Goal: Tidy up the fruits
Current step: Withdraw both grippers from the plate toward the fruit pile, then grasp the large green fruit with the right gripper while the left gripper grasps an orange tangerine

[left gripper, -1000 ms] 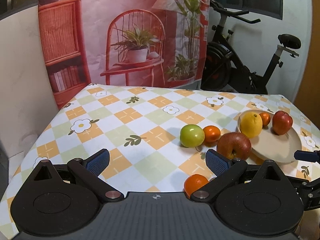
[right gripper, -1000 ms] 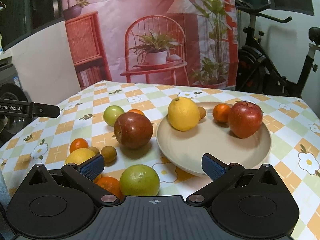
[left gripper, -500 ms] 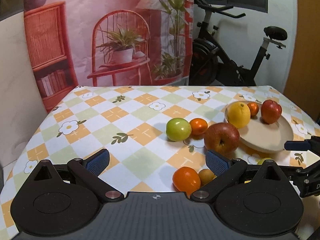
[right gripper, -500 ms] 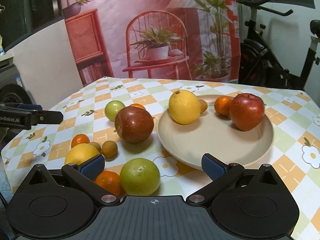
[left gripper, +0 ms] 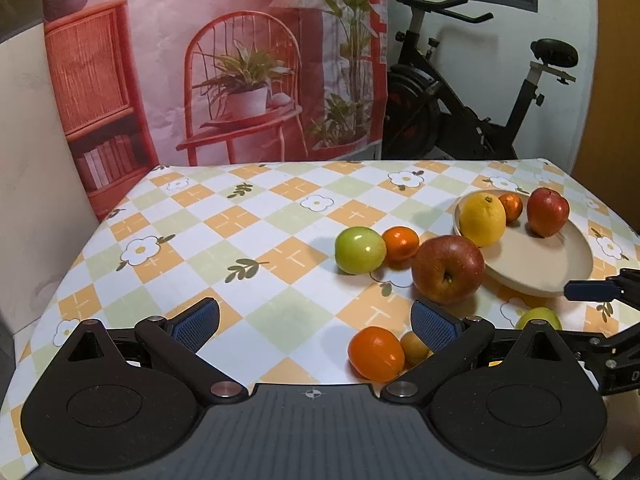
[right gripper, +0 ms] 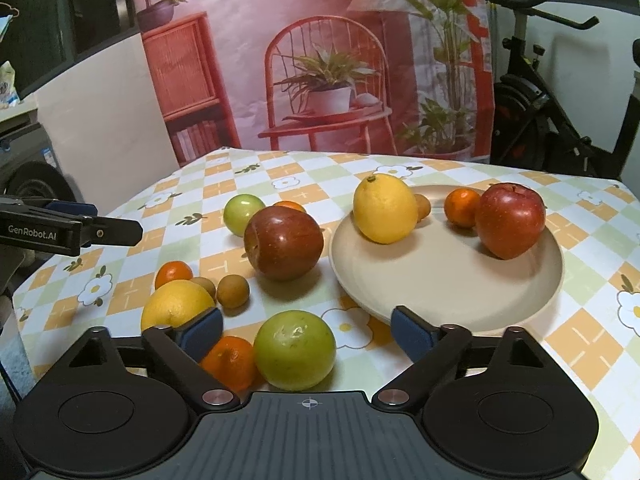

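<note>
A beige plate (right gripper: 448, 292) holds a lemon (right gripper: 384, 208), a small orange (right gripper: 461, 207), a small brown fruit (right gripper: 422, 207) and a red apple (right gripper: 510, 220). Left of the plate lie a dark red apple (right gripper: 283, 242), a green apple (right gripper: 242, 214), oranges and small brown fruits. My right gripper (right gripper: 306, 334) is open, low over the table, with a green fruit (right gripper: 295, 349) between its fingers, apart from both pads. My left gripper (left gripper: 316, 322) is open and empty, with an orange (left gripper: 376, 353) by its right finger. The plate also shows in the left wrist view (left gripper: 532, 272).
A yellow citrus (right gripper: 176, 304) and an orange (right gripper: 230, 362) lie by my right gripper's left finger. The table has a checked flower cloth (left gripper: 208, 248). An exercise bike (left gripper: 460, 104) and a printed backdrop (left gripper: 224, 60) stand behind the table.
My right gripper has moved forward and down, so the green fruit now lies between its fingers. My left gripper has shifted its view slightly toward the fruit pile.
</note>
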{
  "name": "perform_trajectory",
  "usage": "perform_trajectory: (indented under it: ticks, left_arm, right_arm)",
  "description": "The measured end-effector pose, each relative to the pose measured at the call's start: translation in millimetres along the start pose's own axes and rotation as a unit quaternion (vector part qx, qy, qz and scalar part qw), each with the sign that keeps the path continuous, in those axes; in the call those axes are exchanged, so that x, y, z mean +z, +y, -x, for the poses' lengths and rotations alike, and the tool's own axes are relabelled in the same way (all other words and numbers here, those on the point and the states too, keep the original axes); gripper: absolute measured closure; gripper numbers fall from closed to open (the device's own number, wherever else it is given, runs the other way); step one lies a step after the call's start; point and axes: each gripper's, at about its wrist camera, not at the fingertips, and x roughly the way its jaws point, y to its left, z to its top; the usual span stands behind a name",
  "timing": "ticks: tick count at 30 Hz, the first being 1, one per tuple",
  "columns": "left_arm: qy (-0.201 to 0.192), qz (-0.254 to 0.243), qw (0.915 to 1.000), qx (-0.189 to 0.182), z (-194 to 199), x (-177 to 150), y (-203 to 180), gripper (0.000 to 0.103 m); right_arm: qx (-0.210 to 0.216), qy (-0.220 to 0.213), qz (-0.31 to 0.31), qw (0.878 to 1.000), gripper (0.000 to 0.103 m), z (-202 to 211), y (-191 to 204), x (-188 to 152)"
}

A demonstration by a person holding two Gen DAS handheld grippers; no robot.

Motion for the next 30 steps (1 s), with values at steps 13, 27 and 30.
perform_trajectory:
  ticks: [13,27,30]
  left_arm:
    - [0.028,-0.01,0.9995,0.014,-6.9,-4.6,1.8,0.001]
    - [0.043,0.024,0.9988,-0.006,-14.1,-8.7,10.0,0.012]
    - [0.046,0.031,0.9983,-0.021,-15.6,-11.0,11.7,0.017]
  right_arm:
    - [0.014,0.01,-0.015,1.0,0.049,-1.7,-6.0,-6.3]
    - [0.042,0.019,-0.031,0.998,0.055,-6.9,-13.6,-9.7]
    - [0.055,0.022,-0.019,0.998,0.058,-7.9,-16.1,-7.2]
